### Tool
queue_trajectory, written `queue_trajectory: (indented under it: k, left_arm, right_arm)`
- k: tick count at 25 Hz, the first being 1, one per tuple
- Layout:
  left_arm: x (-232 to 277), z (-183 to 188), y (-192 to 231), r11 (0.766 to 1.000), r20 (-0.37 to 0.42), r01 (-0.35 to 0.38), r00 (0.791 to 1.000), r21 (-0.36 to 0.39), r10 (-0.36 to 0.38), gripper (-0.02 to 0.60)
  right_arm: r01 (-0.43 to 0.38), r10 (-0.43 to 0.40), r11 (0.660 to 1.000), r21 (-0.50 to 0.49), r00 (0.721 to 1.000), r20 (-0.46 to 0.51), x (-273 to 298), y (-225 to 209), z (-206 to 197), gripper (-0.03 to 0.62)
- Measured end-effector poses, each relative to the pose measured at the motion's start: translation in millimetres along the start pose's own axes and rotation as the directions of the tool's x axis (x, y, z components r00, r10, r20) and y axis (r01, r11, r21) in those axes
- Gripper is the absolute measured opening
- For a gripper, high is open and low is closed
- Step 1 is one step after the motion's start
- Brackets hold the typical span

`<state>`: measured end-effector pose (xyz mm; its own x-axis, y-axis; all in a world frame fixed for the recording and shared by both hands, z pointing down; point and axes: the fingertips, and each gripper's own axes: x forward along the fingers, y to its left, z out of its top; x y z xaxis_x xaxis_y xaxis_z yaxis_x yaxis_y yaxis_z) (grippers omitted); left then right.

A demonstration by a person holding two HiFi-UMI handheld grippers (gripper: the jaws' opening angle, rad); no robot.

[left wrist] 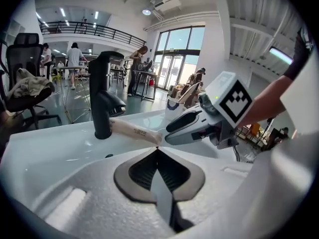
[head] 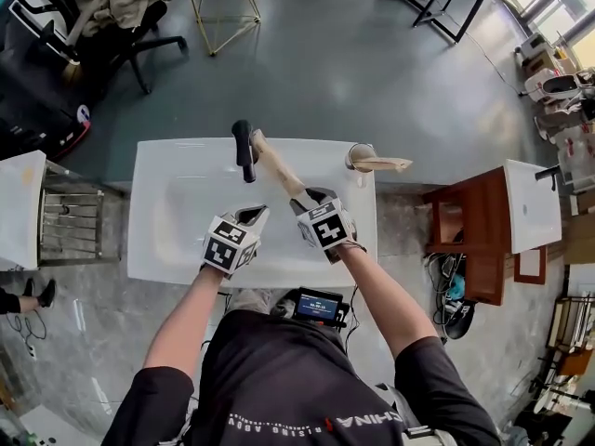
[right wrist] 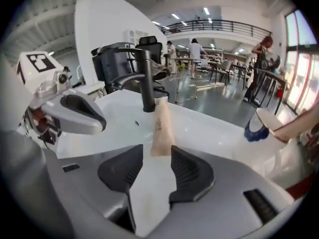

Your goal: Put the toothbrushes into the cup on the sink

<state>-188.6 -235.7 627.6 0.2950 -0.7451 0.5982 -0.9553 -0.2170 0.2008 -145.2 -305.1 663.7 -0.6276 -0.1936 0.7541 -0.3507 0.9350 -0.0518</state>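
A toothbrush in a beige paper wrapper (head: 274,165) lies on the white sink (head: 177,212), running from the black faucet (head: 244,149) toward me. My right gripper (head: 311,198) is open, with the wrapper's near end (right wrist: 161,126) just between its fingertips and the pads not pressing it. The cup (head: 361,158) stands on the sink's back right corner and holds another wrapped toothbrush (head: 386,164) that leans out to the right. My left gripper (head: 253,216) hovers over the basin just left of the right one, shut with nothing in it (left wrist: 157,147).
A wooden cabinet (head: 474,226) with a white top stands right of the sink. A metal rack (head: 70,221) is at the left and an office chair (head: 102,17) at the far left. A small screen device (head: 318,305) sits below the sink's front edge.
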Motion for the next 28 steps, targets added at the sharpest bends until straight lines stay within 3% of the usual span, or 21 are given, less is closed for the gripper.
queue_trajectory:
  k: [3,9,16,19,22,28]
  left_arm:
    - [4,-4,5,1.0,-0.013,0.008,1.0,-0.009,-0.008,0.009]
    - [12,-15,14,1.0,-0.04,0.023,0.999,-0.021,-0.024,0.009]
    - [19,-24,22,0.999,-0.075,0.038,0.996,-0.033,-0.04,0.009]
    - [21,-25,26,0.998,-0.08,0.039,0.996,-0.04,-0.042,0.009]
    - [23,-26,26,0.998,-0.087,0.041,0.995,-0.039,-0.044,0.009]
    - [25,-22,22,0.999,-0.083,0.041,0.996,-0.032,-0.043,0.009]
  right_arm:
    - [-0.018,0.019,0.982,0.186,1.0,-0.003,10,-9,-3,0.208]
    - [-0.058,0.054,0.909,0.413,0.998,0.021,28,-23,-10,0.245]
    - [-0.146,0.131,0.808,0.571,0.989,0.069,43,-27,-13,0.25]
    - [-0.168,0.141,0.802,0.574,0.986,0.091,45,-26,-11,0.172]
    - [-0.182,0.142,0.807,0.561,0.983,0.115,44,-26,-6,0.145]
    - [-0.162,0.114,0.844,0.512,0.986,0.125,37,-31,-2,0.07]
